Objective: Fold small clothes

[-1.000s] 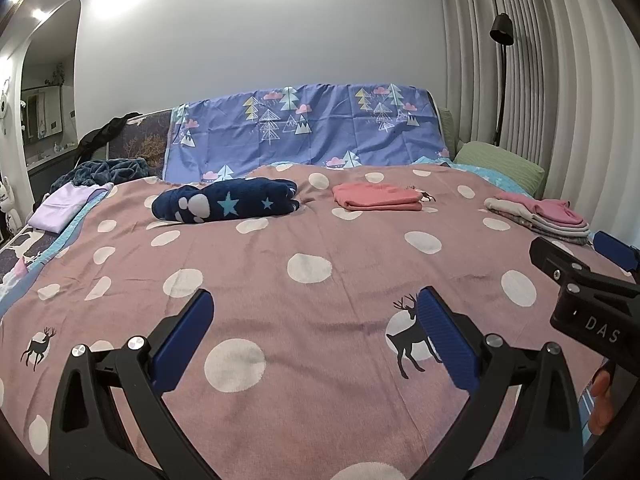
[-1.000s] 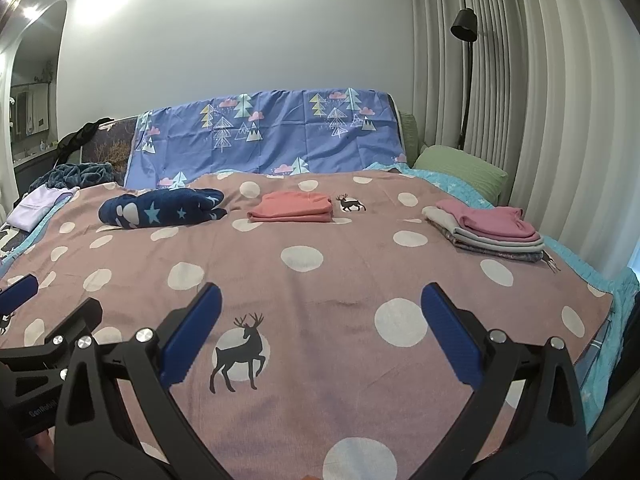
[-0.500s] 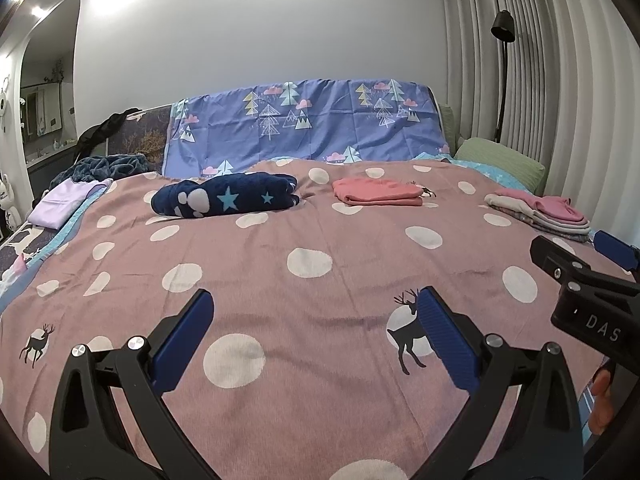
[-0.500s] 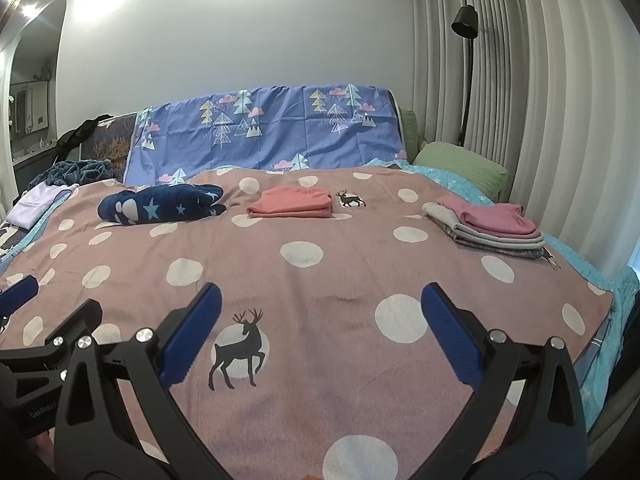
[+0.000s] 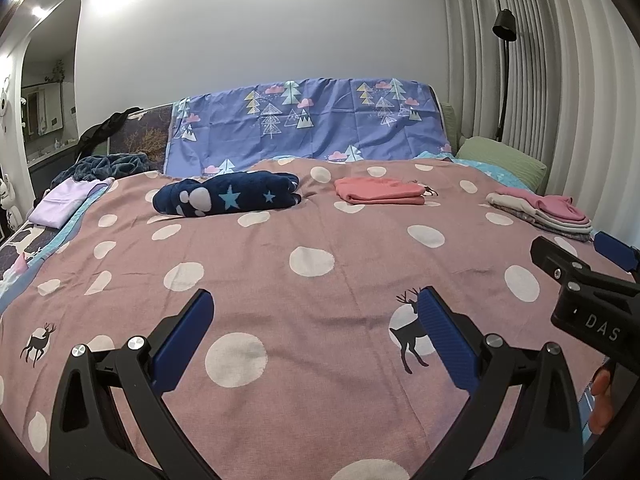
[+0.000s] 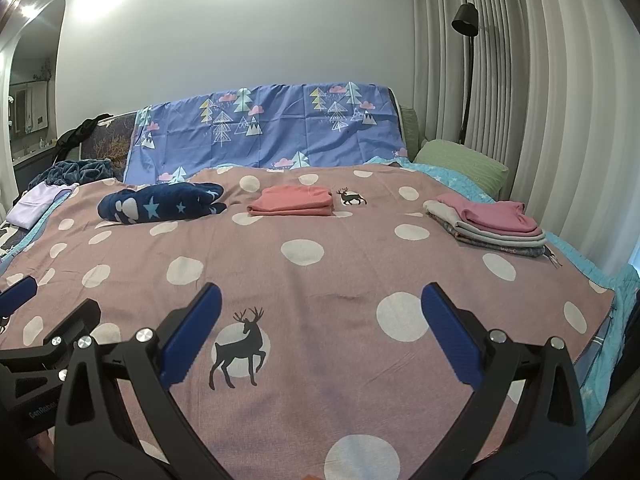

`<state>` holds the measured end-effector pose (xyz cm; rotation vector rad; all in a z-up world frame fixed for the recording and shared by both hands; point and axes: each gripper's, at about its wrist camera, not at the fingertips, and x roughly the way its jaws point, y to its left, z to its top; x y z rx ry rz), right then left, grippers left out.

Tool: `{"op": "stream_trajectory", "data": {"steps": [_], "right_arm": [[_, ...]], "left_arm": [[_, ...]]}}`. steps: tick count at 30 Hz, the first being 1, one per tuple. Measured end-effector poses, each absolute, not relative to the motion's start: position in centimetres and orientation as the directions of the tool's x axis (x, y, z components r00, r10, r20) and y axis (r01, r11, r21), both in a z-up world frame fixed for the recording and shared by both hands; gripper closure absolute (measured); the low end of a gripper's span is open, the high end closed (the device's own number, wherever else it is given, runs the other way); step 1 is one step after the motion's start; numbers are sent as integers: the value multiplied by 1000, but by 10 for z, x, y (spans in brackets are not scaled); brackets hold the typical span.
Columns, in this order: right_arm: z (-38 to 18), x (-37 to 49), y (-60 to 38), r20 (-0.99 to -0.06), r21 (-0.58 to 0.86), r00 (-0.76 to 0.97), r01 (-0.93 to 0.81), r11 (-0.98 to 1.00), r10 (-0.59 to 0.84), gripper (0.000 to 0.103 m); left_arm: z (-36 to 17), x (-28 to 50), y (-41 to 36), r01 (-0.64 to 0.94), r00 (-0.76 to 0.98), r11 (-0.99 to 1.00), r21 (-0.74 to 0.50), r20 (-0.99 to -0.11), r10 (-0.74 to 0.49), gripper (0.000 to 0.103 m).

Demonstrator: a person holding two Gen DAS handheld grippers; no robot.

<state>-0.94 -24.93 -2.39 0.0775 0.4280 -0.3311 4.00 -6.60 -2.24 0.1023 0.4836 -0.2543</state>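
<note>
While my left gripper (image 5: 314, 332) hangs wide and empty over the dotted bedspread (image 5: 312, 224), its view cuts off my right gripper (image 5: 592, 280) at the frame edge. Far back lies a rolled navy star garment (image 5: 226, 199). From my right gripper (image 6: 320, 326), also wide and empty, the folded coral piece (image 6: 292, 206) and folded stack (image 6: 492, 224) lie flat.

Your 2 wrist cameras sit low at the foot of the pink polka-dot bedspread (image 5: 312, 216), both facing the white back wall. Each looks out between its own wide-spread blue-padded fingers. Your left view catches the right gripper (image 5: 576, 264) at its right edge. Both share the folded salmon garment (image 6: 292, 205) far ahead.
</note>
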Motion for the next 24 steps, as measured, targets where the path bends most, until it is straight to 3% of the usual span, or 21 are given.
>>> {"op": "stream_trajectory", "data": {"steps": [24], "right_arm": [[-28, -7, -246, -424, 0, 856, 326, 945, -295, 2]], "left_arm": [[-23, 39, -65, 265, 853, 963, 45, -477, -212, 1]]}}
